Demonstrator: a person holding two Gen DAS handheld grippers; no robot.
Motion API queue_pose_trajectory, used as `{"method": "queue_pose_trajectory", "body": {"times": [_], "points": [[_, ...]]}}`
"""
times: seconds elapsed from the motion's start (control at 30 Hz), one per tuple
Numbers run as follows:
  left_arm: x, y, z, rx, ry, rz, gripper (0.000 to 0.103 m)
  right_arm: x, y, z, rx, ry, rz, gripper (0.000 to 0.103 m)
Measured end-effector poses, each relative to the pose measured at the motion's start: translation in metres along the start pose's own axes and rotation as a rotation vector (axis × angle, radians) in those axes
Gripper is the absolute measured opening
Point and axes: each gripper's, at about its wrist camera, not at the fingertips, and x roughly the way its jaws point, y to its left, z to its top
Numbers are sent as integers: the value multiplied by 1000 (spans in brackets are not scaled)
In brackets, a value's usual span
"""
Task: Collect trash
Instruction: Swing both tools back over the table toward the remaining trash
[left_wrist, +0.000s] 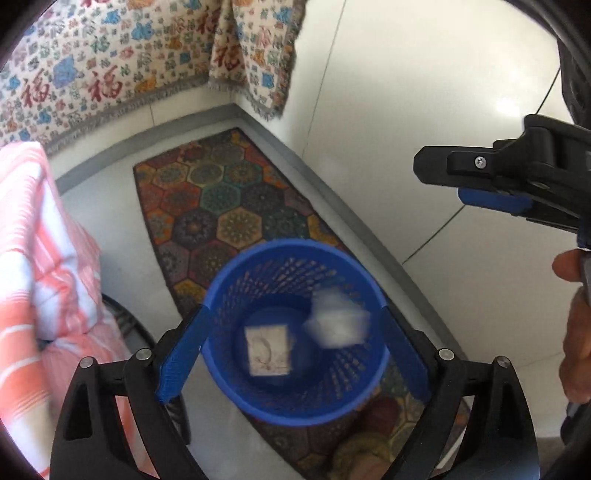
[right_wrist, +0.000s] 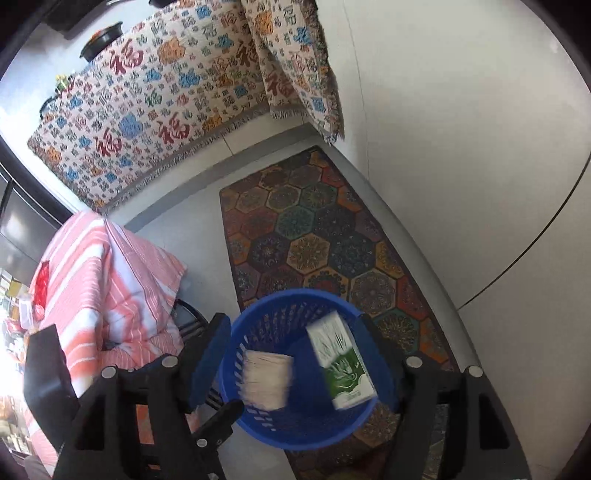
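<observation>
the pale tiled floor (left_wrist: 424, 92) fills most of both views, and beyond the fingers a patterned cloth (right_wrist: 155, 110) with red characters and blue flowers hangs down to its fringed edge. out past the left finger of each gripper sits a pink and white striped cloth (right_wrist: 110, 280) draped over something. a long rug (right_wrist: 317, 240) of coloured hexagons runs away from the fingertips along a grey floor border, and a blue plastic bin (left_wrist: 295, 402) with perforated walls stands on the near end of it, right between and below the fingers in both wrist views. the left gripper (left_wrist: 295, 343) has its blue-padded fingers (left_wrist: 181, 354) spread wide, one on either side of the bin's rim, pressing on nothing. in the bin's mouth just inside the right finger, a blurred white crumpled piece of paper (left_wrist: 338, 321) shows, clear of both pads, with a small beige square packet (left_wrist: 267, 349) beside it nearer the left finger. the right gripper (right_wrist: 295, 354) also stands open, its pads apart at either side of the bin and touching nothing. a green and white carton (right_wrist: 340, 365) sits tilted and blurred in the bin's mouth near the right finger, and the beige packet (right_wrist: 267, 380) lies toward the left finger. in the left wrist view the right gripper (left_wrist: 491, 184) reaches in from the right edge, with a hand (left_wrist: 576, 325) behind it.
</observation>
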Motion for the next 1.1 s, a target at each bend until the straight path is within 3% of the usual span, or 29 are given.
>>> {"method": "queue_pose_trajectory", "body": {"times": [0.13, 0.3, 0.47, 0.63, 0.77, 0.93, 1.1], "points": [[-48, 12, -3, -50, -82, 6, 93, -22, 8, 3, -12, -90, -2, 71], [-128, 43, -27, -118, -164, 26, 96, -54, 45, 4, -128, -231, -10, 71], [-186, 96, -81, -193, -197, 183, 98, -72, 108, -10, -300, -296, 53, 71], [-211, 171, -141, -334, -152, 360, 98, -64, 197, -46, -502, -226, 176, 71], [-220, 220, -170, -429, -130, 472, 98, -48, 268, -85, -647, -138, 268, 71], [-224, 267, -192, -490, -91, 536, 99, -23, 339, -140, -820, -53, 307, 71], [-233, 292, -203, -506, -96, 543, 103, -3, 376, -168, -852, 3, 319, 71]]}}
